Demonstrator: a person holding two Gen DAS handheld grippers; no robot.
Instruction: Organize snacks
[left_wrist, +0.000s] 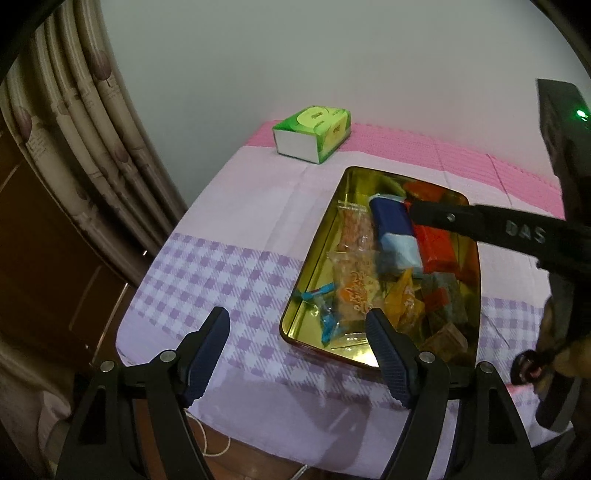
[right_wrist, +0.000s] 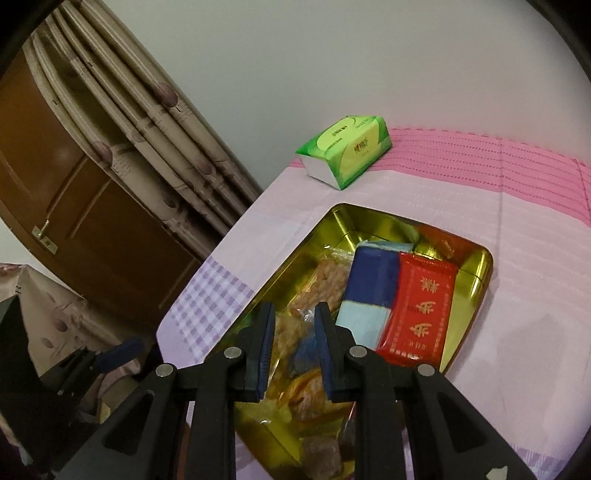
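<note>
while the left gripper hangs back at the near edge of the table, jaws wide apart and empty, the tin of snacks lies ahead and to its right, long axis running away. the right gripper's finger reaches in over the blue pack.

from the right wrist, the right gripper hovers directly over the tin, tilted down, jaws slightly apart, nothing clamped. the snacks sit just beyond its tips, so it is the nearer one; the blue pack and red pack lie lengthwise, ahead-right.
</note>
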